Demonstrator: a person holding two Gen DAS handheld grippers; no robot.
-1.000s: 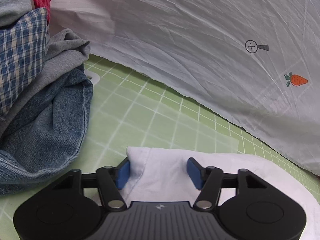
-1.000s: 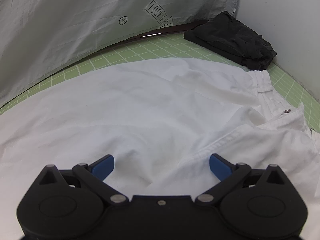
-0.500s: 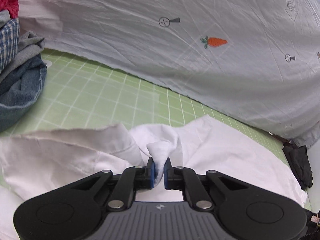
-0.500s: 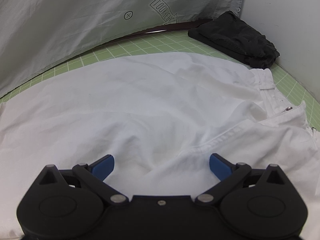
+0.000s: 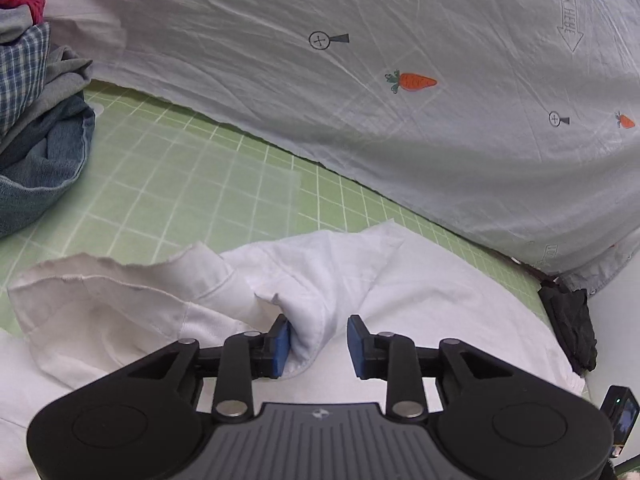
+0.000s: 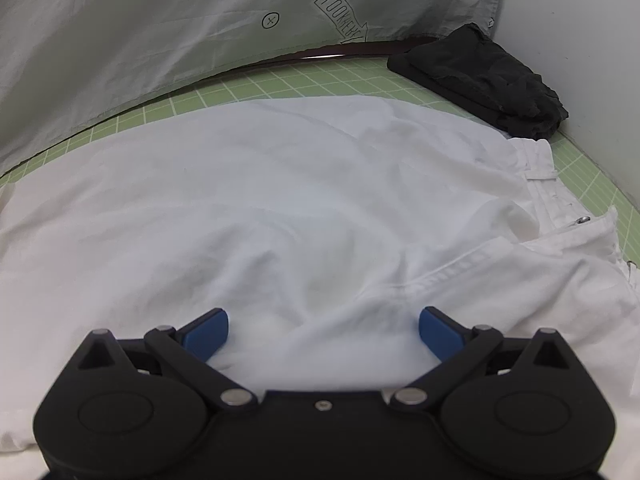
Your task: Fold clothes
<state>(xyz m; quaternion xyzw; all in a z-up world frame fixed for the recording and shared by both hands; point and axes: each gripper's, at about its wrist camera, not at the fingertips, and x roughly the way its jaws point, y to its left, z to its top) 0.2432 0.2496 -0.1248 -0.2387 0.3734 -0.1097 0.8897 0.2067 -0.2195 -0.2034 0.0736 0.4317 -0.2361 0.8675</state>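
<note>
A white garment (image 5: pixel 420 300) lies spread on the green grid mat (image 5: pixel 200 184). Its left end is turned back over itself in a loose fold (image 5: pixel 120 300). My left gripper (image 5: pixel 318 340) hovers over it with its jaws opening. A bunched tip of white cloth (image 5: pixel 308 328) stands between them and leans on the left pad only. In the right wrist view the same white garment (image 6: pixel 280 184) fills the middle, with a waistband and a metal button at the right. My right gripper (image 6: pixel 324 330) stands open just above a seam, with nothing pinched.
A pile of clothes (image 5: pixel 36 140), denim, grey and blue check, sits at the mat's left. A folded black garment (image 6: pixel 480 76) lies at the far right corner by a white wall. A grey printed sheet (image 5: pixel 360 80) hangs along the mat's far edge.
My left gripper shut on the white garment's left edge, carried it up and to the right over the garment, then opened its jaws. The right gripper has stayed in place, open.
</note>
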